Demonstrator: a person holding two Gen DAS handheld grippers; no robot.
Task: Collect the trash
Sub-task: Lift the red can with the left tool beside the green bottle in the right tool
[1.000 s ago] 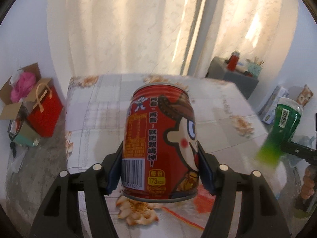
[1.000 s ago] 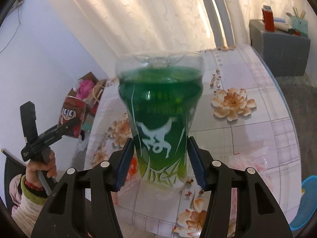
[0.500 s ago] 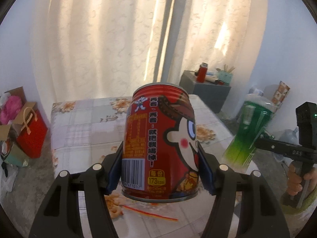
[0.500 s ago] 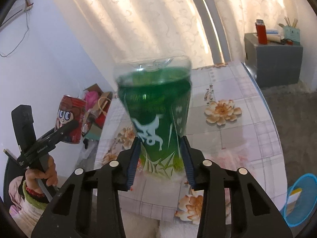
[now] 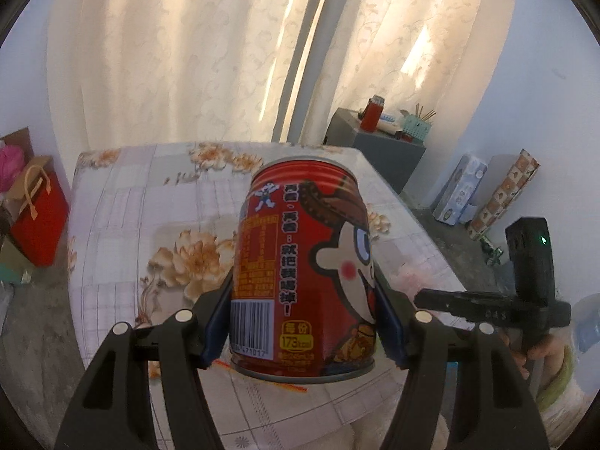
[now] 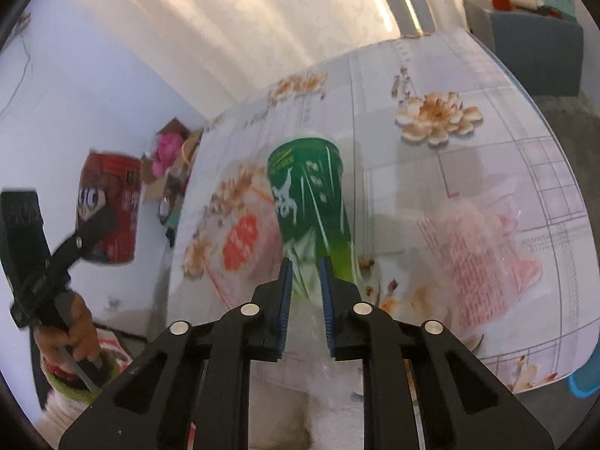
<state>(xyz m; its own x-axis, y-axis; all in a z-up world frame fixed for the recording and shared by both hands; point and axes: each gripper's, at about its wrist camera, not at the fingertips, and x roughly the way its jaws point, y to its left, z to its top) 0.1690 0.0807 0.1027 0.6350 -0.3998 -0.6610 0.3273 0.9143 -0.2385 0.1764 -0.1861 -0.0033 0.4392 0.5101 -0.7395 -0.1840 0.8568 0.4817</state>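
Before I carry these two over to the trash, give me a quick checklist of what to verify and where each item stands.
1. Red cartoon-printed drink can gripped between the left gripper's blue pads, upright: ok.
2. Green plastic bottle secure in the right gripper: not ok. Its jaws are closing on the narrow lower end; the bottle leans and looks blurred.
3. Bottle clear of the floral-patterned table: cannot tell.
4. Pink printed plastic wrappers collected: not ok; they lie on the table.
5. Trash bin located: cannot tell; only a blue edge shows beyond the table corner.
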